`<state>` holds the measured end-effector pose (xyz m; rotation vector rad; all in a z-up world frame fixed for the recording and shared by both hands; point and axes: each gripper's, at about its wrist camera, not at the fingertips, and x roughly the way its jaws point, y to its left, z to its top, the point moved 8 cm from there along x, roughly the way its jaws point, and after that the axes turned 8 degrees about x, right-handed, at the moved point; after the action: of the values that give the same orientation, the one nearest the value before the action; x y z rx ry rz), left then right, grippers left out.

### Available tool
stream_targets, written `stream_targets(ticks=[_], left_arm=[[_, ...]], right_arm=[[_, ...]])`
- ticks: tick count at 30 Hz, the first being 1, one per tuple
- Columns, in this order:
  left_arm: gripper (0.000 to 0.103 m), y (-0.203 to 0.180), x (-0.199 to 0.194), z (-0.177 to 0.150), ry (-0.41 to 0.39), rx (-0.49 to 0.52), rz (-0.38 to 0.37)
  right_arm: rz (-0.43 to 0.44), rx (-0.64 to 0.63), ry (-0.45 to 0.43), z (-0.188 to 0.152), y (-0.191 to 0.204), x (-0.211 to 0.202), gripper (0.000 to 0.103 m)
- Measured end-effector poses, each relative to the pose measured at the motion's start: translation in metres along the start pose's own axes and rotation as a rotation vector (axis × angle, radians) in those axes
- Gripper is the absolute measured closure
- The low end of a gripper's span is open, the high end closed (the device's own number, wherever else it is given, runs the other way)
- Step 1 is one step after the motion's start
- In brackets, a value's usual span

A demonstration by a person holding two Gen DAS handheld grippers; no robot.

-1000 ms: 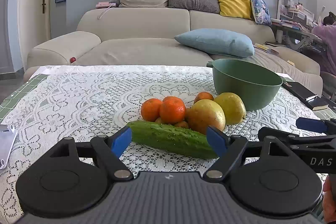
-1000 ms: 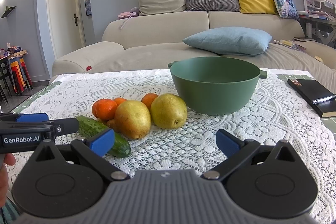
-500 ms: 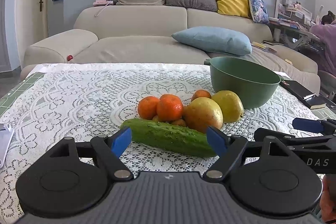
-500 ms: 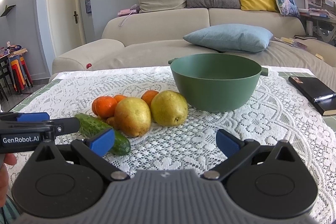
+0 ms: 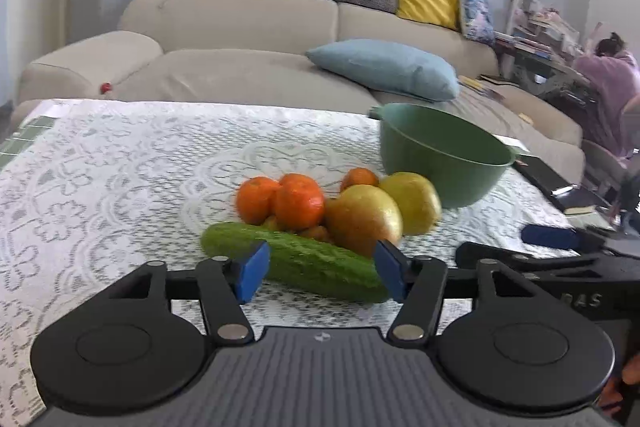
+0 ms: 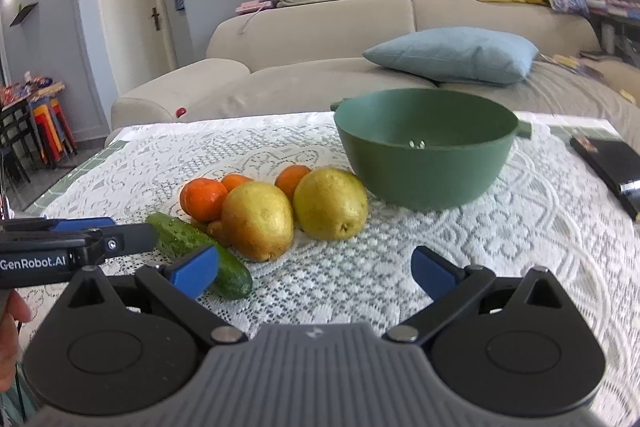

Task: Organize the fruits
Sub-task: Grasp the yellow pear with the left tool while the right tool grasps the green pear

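A green cucumber (image 5: 296, 261) lies in front of a pile of several tangerines (image 5: 298, 201) and two yellow pears (image 5: 362, 219) on the lace cloth. My left gripper (image 5: 322, 273) is open, its blue pads either side of the cucumber's near end. A green bowl (image 6: 426, 157) stands behind the pears and looks empty. My right gripper (image 6: 314, 269) is open and empty over bare cloth, right of the cucumber (image 6: 200, 251) and in front of the pears (image 6: 330, 203).
A black notebook (image 6: 610, 163) lies at the table's right edge. A beige sofa (image 6: 320, 67) with cushions stands behind the table. The left gripper's body (image 6: 60, 251) shows at the left in the right wrist view.
My left gripper has moved forward and a little left toward the cucumber, and its pads have narrowed around it. My right gripper has risen slightly and stays open.
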<state>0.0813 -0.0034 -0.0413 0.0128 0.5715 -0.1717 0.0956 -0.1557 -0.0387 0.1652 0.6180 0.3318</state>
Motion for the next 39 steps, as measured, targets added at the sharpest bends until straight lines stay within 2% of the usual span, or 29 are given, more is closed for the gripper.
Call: stream_targets(ticks=[5, 7, 10, 14, 16, 21, 25, 27, 30, 31, 39], left_arm=[[0.046, -0.009, 0.008, 0.007, 0.031, 0.013, -0.037], [0.052, -0.011, 0.014, 0.009, 0.049, 0.0, -0.052], [0.054, -0.014, 0.022, 0.012, 0.081, -0.005, -0.048], [0.06, -0.018, 0.033, 0.022, 0.102, 0.018, -0.048], [0.067, -0.019, 0.038, 0.026, 0.112, 0.02, -0.041], [0.067, -0.022, 0.053, 0.029, 0.126, 0.049, -0.04], [0.067, -0.022, 0.06, 0.022, 0.111, 0.065, -0.017], [0.063, -0.022, 0.063, 0.02, 0.114, 0.045, -0.024], [0.041, -0.02, 0.065, 0.02, 0.092, 0.029, -0.024], [0.038, -0.019, 0.064, 0.02, 0.081, 0.034, -0.018], [0.036, -0.02, 0.065, 0.015, 0.052, 0.047, -0.031]], right_arm=[[0.009, -0.069, 0.043, 0.013, 0.001, 0.009, 0.017], [0.024, -0.091, 0.06, 0.02, 0.001, 0.015, 0.02], [0.042, -0.121, 0.083, 0.027, 0.0, 0.025, 0.025], [0.057, -0.129, 0.114, 0.036, -0.004, 0.044, 0.025], [0.059, -0.116, 0.138, 0.039, -0.007, 0.054, 0.025], [0.067, -0.044, 0.186, 0.041, -0.013, 0.075, 0.025], [0.116, 0.045, 0.229, 0.039, -0.018, 0.085, 0.026], [0.115, 0.065, 0.233, 0.037, -0.019, 0.088, 0.027], [0.114, 0.065, 0.212, 0.036, -0.018, 0.089, 0.027], [0.121, 0.071, 0.212, 0.036, -0.019, 0.089, 0.027], [0.155, 0.13, 0.22, 0.036, -0.021, 0.092, 0.026]])
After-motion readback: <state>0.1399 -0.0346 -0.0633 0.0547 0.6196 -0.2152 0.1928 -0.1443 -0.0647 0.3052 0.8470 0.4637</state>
